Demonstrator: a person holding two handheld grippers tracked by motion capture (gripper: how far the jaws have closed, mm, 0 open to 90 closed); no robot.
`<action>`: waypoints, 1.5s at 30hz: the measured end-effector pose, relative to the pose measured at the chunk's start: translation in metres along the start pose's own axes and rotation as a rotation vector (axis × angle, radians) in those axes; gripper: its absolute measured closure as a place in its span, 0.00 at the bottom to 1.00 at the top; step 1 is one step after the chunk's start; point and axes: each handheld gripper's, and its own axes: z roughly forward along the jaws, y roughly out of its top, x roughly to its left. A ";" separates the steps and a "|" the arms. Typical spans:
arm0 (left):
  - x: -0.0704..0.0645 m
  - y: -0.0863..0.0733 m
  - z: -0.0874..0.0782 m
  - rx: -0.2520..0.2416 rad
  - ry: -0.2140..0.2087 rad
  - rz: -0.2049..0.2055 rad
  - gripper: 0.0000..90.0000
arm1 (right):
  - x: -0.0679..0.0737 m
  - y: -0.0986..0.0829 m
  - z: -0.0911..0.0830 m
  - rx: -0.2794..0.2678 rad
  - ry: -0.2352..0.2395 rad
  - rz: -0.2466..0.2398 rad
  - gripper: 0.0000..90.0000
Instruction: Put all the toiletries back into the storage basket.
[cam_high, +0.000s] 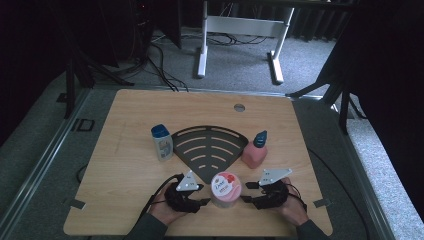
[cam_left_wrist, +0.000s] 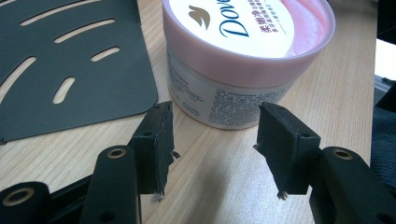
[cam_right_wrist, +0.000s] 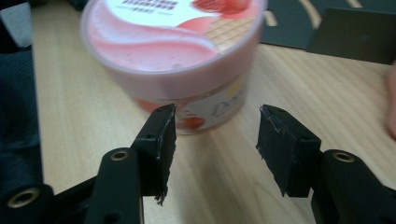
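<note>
Dove jar (cam_high: 226, 189) stands near the table's (cam_high: 130, 165) front edge, between the left gripper (cam_high: 200, 194) and right gripper (cam_high: 249, 191), both spread wide and empty; beyond it lies the black slotted shelf (cam_high: 210, 146). Uneven closing could tip or shove the jar
</note>
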 end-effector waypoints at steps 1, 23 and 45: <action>0.000 0.000 0.000 0.002 0.000 0.002 0.51 | 0.001 0.000 0.001 -0.001 0.010 -0.008 0.52; -0.003 0.007 0.013 -0.019 -0.059 0.043 0.42 | 0.010 0.011 0.011 0.009 0.054 -0.089 0.35; -0.006 0.015 0.019 -0.009 -0.019 0.126 0.31 | 0.008 0.012 0.014 -0.003 0.063 -0.125 0.30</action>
